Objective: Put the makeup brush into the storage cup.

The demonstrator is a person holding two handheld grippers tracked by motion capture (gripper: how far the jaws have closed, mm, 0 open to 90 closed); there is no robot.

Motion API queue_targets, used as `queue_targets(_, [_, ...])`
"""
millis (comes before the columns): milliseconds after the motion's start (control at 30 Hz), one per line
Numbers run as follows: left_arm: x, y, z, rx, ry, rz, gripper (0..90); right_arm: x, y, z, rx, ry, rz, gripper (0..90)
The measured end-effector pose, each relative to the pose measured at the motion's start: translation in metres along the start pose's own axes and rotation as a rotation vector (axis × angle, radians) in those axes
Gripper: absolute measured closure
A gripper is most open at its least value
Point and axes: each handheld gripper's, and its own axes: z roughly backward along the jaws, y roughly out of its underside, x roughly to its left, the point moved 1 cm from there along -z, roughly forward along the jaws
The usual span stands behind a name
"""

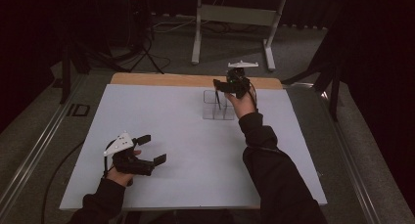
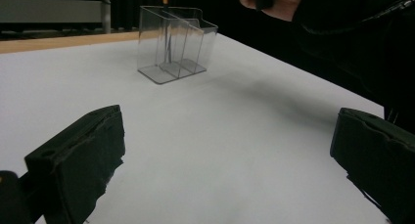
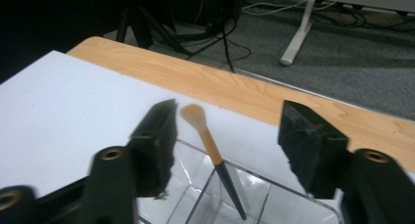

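Black jaws of the right gripper (image 3: pixel 227 131) stood apart above the clear organizer (image 3: pixel 274 204), where the makeup brush (image 3: pixel 213 153) leaned free; the left gripper (image 1: pixel 149 149) hovered open over the surface (image 1: pixel 195 155).

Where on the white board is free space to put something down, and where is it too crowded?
The white board is bare between the left gripper and the clear organizer, also along its far left, beside the wooden edge. It is crowded at the organizer: the right gripper hangs open over it, and a makeup brush stands inside.
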Motion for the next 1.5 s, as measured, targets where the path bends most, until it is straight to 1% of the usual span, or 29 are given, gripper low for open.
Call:
queue_targets(33, [0.0, 0.0, 0.0, 0.0, 0.0, 0.0, 0.0, 0.0, 0.0, 0.0, 0.0, 0.0, 0.0, 35.0])
queue_targets(67, [0.0, 0.0, 0.0, -0.004, 0.0, 0.002, 0.1, -0.001, -0.003, 0.003, -0.006, -0.009, -0.014, 27.3])
queue_targets(133, [0.0, 0.0, 0.0, -0.004, 0.001, 0.001, 0.1, -0.004, -0.005, 0.006, -0.004, -0.034, -0.034, 21.9])
queue_targets(167, [-0.001, 0.0, 0.001, -0.003, -0.001, 0.0, 0.1, -0.005, -0.006, 0.007, -0.004, -0.038, -0.038, 19.4])
queue_targets(267, [-0.001, -0.001, 0.001, -0.005, -0.002, -0.002, 0.0, -0.007, -0.008, 0.012, 0.0, -0.066, -0.051, 14.4])
queue_targets(300, [-0.001, -0.001, 0.001, -0.005, 0.001, -0.002, 0.1, -0.007, -0.008, 0.015, -0.004, -0.058, -0.045, 14.6])
queue_targets(400, [-0.001, -0.001, 0.002, -0.005, -0.002, -0.002, 0.1, -0.009, -0.009, 0.022, -0.008, -0.074, -0.044, 12.9])
queue_targets(467, [-0.001, -0.001, 0.002, -0.004, -0.007, -0.005, 0.1, -0.009, -0.009, 0.027, -0.015, -0.071, -0.042, 11.7])
queue_targets(500, [-0.001, -0.001, 0.002, -0.009, -0.005, 0.0, 0.1, -0.009, -0.009, 0.03, -0.014, -0.079, -0.037, 9.8])
queue_targets(533, [-0.001, -0.001, 0.002, -0.009, -0.006, 0.0, 0.1, -0.01, -0.009, 0.034, -0.015, -0.098, -0.028, 9.7])
queue_targets(600, [-0.001, -0.001, 0.002, -0.009, -0.007, -0.001, 0.1, -0.01, -0.009, 0.037, -0.017, -0.1, -0.02, 9.7])
queue_targets(667, [-0.001, -0.001, 0.002, -0.012, -0.006, 0.0, 0.1, -0.01, -0.007, 0.046, -0.022, -0.097, 0.001, 9.7])
queue_targets(867, [-0.001, -0.001, 0.002, -0.011, -0.003, -0.003, 0.1, -0.009, 0.0, 0.07, -0.034, -0.135, 0.052, 9.7])
queue_targets(1000, [-0.002, -0.002, 0.003, -0.016, -0.004, 0.0, 0.0, -0.009, 0.007, 0.087, -0.038, -0.171, 0.061, 9.7])
queue_targets(1067, [-0.002, -0.002, 0.003, -0.016, -0.008, -0.003, 0.1, -0.008, 0.01, 0.094, -0.046, -0.171, 0.076, 9.7])
queue_targets(1167, [-0.002, -0.002, 0.003, -0.015, -0.009, -0.003, 0.1, -0.01, 0.017, 0.105, -0.046, -0.188, 0.09, 9.7])
queue_targets(1233, [-0.002, -0.002, 0.003, -0.017, -0.008, -0.002, 0.0, -0.011, 0.023, 0.11, -0.04, -0.201, 0.084, 9.7])
queue_targets(1300, [-0.002, -0.002, 0.003, -0.017, -0.005, -0.003, 0.1, -0.011, 0.03, 0.115, -0.034, -0.2, 0.09, 9.7])
queue_targets(1367, [-0.003, -0.002, 0.003, -0.014, -0.005, -0.005, 0.0, -0.012, 0.036, 0.12, -0.039, -0.197, 0.091, 9.7])
queue_targets(1433, [-0.003, -0.002, 0.003, -0.014, -0.005, -0.005, 0.1, -0.012, 0.041, 0.123, -0.043, -0.21, 0.078, 9.7])
queue_targets(1500, [-0.003, -0.002, 0.003, -0.016, -0.002, -0.004, 0.1, -0.011, 0.045, 0.127, -0.045, -0.216, 0.084, 9.7])
